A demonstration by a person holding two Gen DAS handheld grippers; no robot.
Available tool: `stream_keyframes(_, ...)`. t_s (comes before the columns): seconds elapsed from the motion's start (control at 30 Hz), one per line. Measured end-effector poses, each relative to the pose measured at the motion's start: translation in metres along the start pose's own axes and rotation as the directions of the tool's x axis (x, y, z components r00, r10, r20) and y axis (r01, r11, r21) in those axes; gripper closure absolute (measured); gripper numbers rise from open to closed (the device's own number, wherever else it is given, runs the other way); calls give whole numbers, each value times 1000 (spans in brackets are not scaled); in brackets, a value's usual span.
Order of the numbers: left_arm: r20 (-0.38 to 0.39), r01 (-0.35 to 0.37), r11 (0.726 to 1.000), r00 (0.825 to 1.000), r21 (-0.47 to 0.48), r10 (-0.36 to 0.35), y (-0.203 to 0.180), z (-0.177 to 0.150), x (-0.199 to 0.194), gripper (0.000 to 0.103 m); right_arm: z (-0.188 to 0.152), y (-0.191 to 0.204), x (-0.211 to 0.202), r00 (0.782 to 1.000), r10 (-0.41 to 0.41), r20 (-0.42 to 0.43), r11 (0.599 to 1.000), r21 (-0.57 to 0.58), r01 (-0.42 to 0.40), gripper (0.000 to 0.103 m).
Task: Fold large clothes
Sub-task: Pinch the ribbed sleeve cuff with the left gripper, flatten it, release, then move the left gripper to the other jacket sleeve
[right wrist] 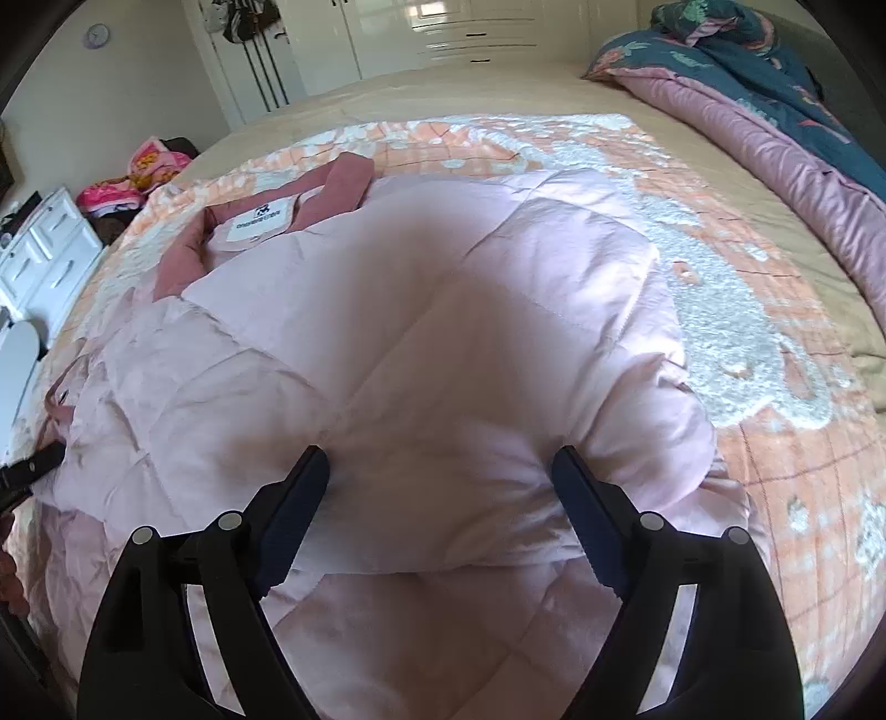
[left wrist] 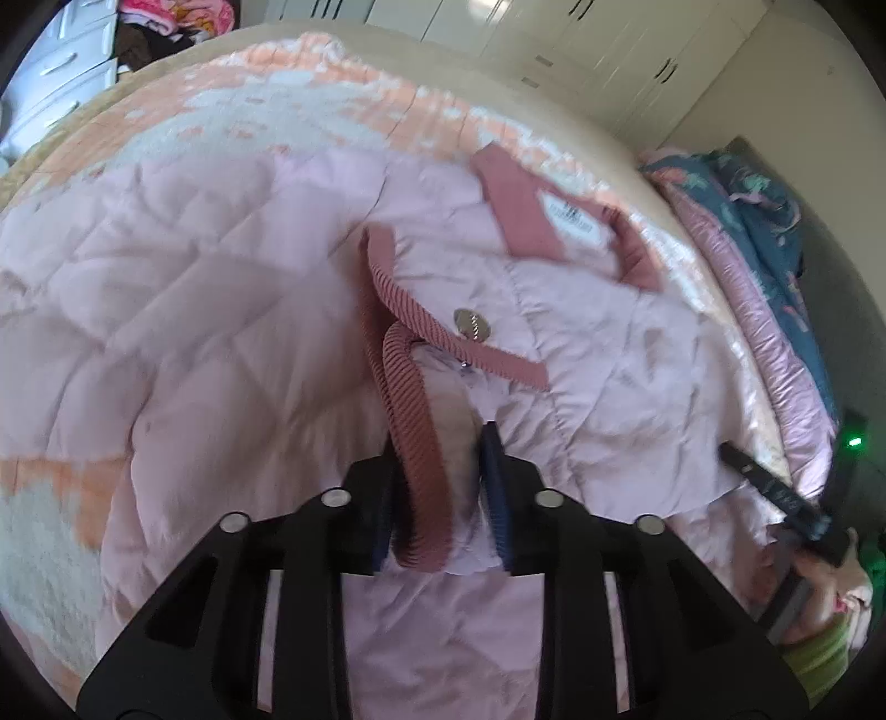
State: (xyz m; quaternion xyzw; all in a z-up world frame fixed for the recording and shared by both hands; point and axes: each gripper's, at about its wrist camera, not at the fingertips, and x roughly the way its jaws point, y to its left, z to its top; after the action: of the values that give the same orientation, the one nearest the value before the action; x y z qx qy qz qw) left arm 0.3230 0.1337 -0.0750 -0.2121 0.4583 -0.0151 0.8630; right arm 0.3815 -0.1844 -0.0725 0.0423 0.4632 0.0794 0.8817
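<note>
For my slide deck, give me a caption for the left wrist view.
Left hand-held gripper shut on the ribbed cuff of a pink quilted jacket spread on the bed.

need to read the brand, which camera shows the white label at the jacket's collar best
The right wrist view: the label lies flat and unobstructed inside the dark pink collar, its logo fairly sharp. The left wrist view also shows the label, but smaller, skewed and blurrier.

Bedroom: bed [right wrist: 498, 94], wardrobes [right wrist: 443, 27].
</note>
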Motion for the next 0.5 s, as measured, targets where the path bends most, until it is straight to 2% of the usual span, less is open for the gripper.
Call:
stream_keyframes(0.03, -5, 3, 1000, 1000, -2, -3, -1, -2, -1, 79, -1, 2, -6, 1000, 24, 16, 1000, 12, -24, 15)
stream_keyframes(0.1, -7, 0, 1000, 1000, 15, 0, -4, -3, -6, 61, -4, 5, -17, 998, 54, 40, 998, 21, -54, 11)
stream_keyframes(0.17, 5, -7, 1000, 1000, 28, 7, -6, -3, -12, 49, -7, 13, -30, 995, 67, 68, 998, 12, -68, 10)
stream_keyframes(0.27, 17, -4, 1000, 1000, 17, 3, -4, -1, -20, 38, -11, 26, -47, 989, 104, 101, 995, 4, -105, 6)
stream_keyframes(0.3, 20, 6, 1000, 1000, 11, -7, -2, 0, -24, 27, -12, 30, -52, 987, 114, 109, 993, 1, -115, 5)
stream_keyframes(0.37, 19, 10, 1000, 1000, 13, -11, -2, 2, -29, 14, -16, 39, -61, 982, 138, 126, 990, -8, -138, 5)
stream_keyframes(0.5, 42, -2, 1000, 999, 28, 0, -4, 2, -44, 9, -22, 55, -71, 977, 165, 133, 986, -24, -163, 4)
